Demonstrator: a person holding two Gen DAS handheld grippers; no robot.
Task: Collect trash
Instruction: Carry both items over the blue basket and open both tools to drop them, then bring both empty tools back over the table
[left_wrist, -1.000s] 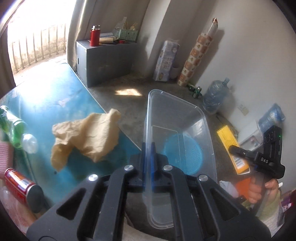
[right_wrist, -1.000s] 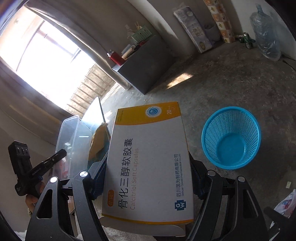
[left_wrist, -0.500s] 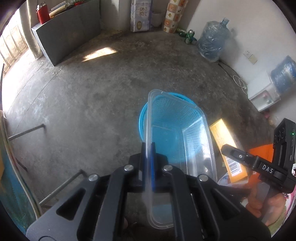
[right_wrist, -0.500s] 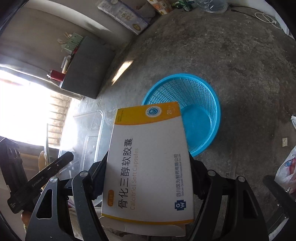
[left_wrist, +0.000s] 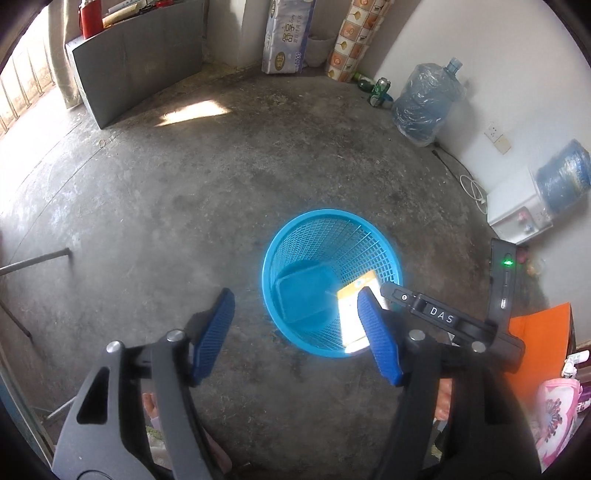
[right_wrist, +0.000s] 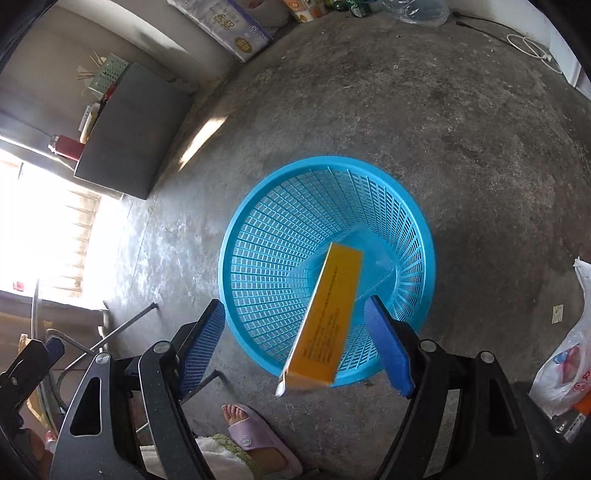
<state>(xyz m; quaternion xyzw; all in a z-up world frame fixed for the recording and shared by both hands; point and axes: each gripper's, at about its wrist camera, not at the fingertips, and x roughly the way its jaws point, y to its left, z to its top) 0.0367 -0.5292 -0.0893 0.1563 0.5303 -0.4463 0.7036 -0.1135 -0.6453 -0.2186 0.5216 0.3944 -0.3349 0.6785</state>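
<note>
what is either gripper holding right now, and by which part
Nothing. The left gripper and right gripper are both open; the box is free between the right fingers, over the blue basket.

Blues, yellow and grey

Basket — bright blue lattice; box — yellow-orange with dark print; finger pads — deep blue, gridded; floor — mottled grey concrete.

Your basket sits on the floor ahead of both grippers, tub lying inside it, box tilted over its near rim. Cabinet far left, water jug far right by the wall.
</note>
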